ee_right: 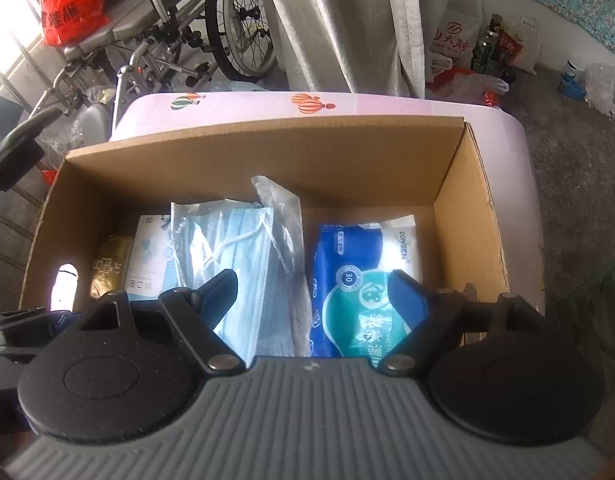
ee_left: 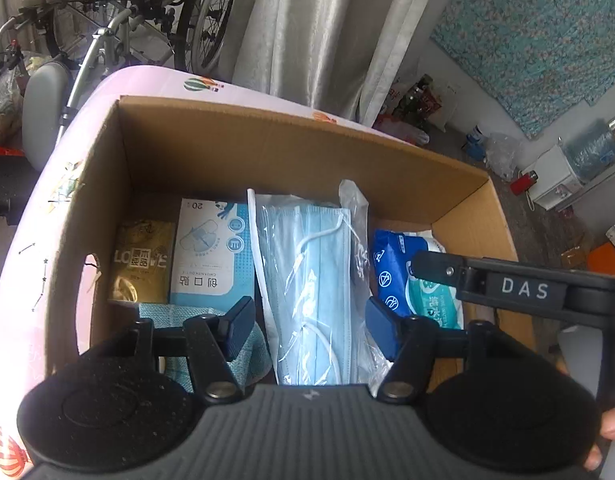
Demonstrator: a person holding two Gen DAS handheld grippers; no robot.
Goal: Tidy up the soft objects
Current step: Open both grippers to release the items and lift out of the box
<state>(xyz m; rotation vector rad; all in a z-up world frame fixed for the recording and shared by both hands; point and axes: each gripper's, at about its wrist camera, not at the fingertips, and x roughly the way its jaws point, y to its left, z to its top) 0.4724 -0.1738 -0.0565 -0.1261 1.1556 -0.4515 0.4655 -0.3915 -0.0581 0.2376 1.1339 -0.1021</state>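
A cardboard box (ee_left: 291,148) (ee_right: 267,148) holds a row of soft packs. From left: a gold pouch (ee_left: 141,262) (ee_right: 109,266), a light-blue plaster box (ee_left: 211,252) (ee_right: 149,260), a clear bag of blue face masks (ee_left: 311,280) (ee_right: 243,264), and a blue wet-wipes pack (ee_left: 403,272) (ee_right: 355,292). A teal cloth (ee_left: 175,316) lies at the near left. My left gripper (ee_left: 309,326) is open and empty above the masks. My right gripper (ee_right: 313,300) is open and empty, straddling the masks and wipes; it also shows in the left wrist view (ee_left: 507,284).
The box stands on a pink table (ee_left: 47,216) (ee_right: 387,102) with balloon prints. A wheelchair (ee_left: 147,20) (ee_right: 179,28), a grey curtain (ee_left: 315,28) (ee_right: 347,24) and bags on the floor (ee_right: 467,60) lie behind it.
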